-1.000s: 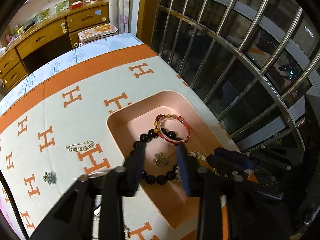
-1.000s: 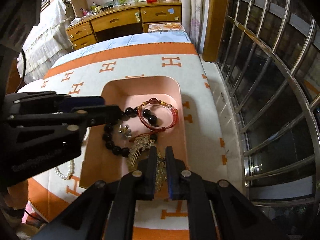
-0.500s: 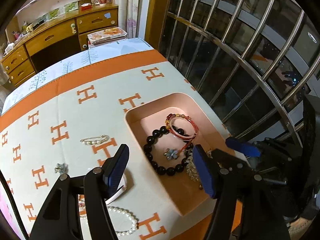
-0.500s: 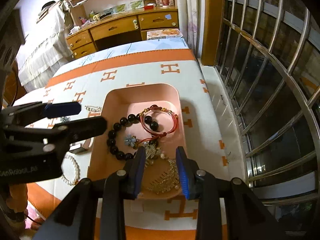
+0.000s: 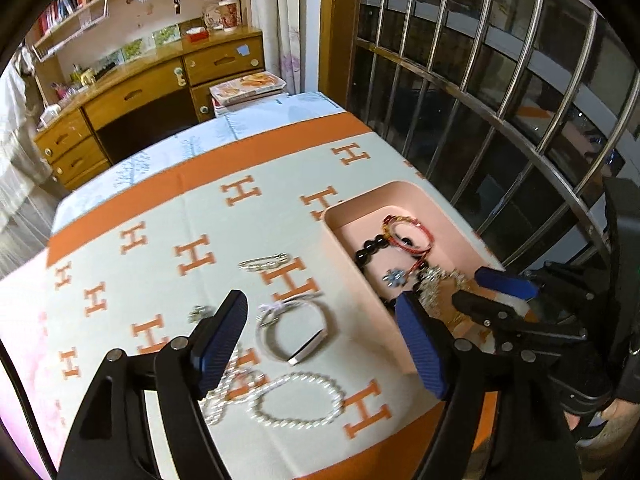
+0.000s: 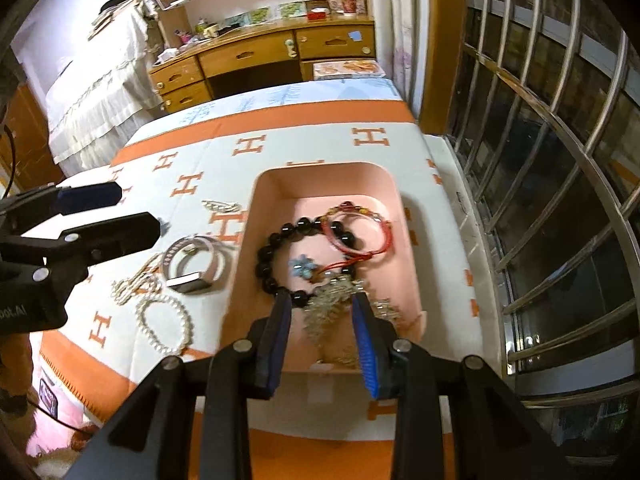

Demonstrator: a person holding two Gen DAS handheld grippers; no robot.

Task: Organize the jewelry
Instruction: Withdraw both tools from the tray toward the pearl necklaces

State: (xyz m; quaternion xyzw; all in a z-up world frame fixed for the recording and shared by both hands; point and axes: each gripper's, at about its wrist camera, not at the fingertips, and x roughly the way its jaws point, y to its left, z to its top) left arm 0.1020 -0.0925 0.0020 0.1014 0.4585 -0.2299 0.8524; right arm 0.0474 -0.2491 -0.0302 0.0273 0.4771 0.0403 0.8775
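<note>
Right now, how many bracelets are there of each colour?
Black bead bracelet: 1
Red bracelet: 1
White pearl bracelet: 1
Silver-grey band: 1
Total: 4
Tangled silver chain not counted: I cannot tell its kind.

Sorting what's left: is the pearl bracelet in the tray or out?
Out. The pearl bracelet lies on the cloth, beside the pink tray.
</note>
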